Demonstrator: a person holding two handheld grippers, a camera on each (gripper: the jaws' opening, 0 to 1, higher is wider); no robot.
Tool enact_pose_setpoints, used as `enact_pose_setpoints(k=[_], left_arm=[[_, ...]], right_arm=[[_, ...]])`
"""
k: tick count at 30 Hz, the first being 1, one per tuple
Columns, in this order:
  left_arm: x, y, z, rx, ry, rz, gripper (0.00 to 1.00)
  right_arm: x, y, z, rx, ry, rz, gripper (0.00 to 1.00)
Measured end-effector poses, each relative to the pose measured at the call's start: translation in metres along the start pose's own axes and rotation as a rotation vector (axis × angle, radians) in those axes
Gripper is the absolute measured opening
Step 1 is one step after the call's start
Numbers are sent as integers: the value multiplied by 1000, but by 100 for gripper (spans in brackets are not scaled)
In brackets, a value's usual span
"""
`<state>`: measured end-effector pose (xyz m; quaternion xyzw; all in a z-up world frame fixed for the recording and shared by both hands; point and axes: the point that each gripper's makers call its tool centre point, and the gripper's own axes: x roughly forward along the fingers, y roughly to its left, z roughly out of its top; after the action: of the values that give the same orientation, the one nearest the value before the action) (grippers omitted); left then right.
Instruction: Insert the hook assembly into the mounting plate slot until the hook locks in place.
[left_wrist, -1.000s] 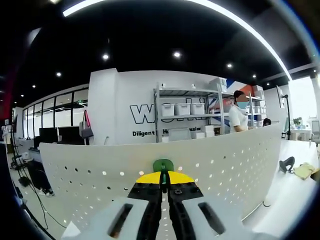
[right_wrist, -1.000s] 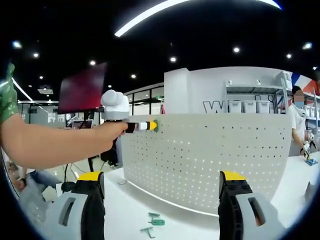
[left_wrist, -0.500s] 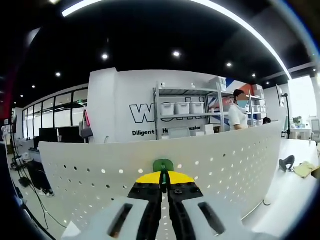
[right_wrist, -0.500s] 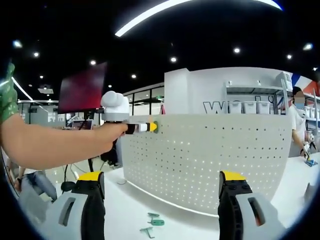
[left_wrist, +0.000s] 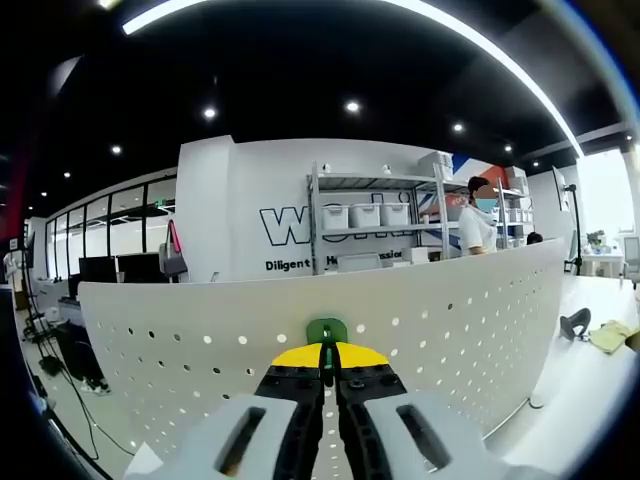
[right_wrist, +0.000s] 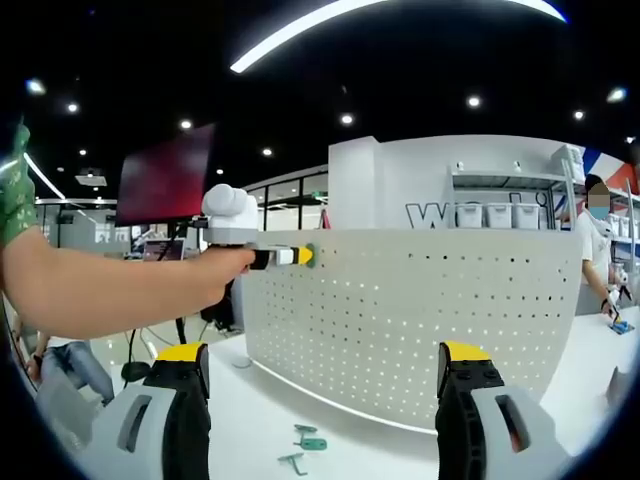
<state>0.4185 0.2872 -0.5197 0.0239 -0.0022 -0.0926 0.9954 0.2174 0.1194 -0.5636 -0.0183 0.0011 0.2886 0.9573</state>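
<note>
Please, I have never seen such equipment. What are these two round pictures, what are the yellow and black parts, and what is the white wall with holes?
No robot here: a person holds two hand tools, each with a gripper and a fisheye camera. In the left gripper view, the left gripper is shut on a green hook, close against the white perforated plate. The right gripper view shows the right gripper open, holding nothing, and the person's arm reaching with the other tool toward the plate's upper corner. Two spare green hooks lie on the white table.
</note>
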Motion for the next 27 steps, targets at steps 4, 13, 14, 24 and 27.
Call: enact_pose_setpoints(k=[4, 13, 14, 24, 27], left_arm=[[0, 0, 0, 2, 1, 1, 2], [-1, 3, -2, -3, 3, 5, 2], [-1, 3, -2, -2, 2, 3, 2], [2, 6, -5, 15, 11, 9, 2], [3, 6, -4, 29, 6, 11, 2]], right_arm=[[0, 0, 1, -1, -1, 1, 96], [0, 0, 2, -1, -5, 0, 96], [0, 0, 2, -1, -4, 0, 96], [1, -1, 0, -2, 0, -2, 96], [1, -1, 1, -1, -1, -2, 96]])
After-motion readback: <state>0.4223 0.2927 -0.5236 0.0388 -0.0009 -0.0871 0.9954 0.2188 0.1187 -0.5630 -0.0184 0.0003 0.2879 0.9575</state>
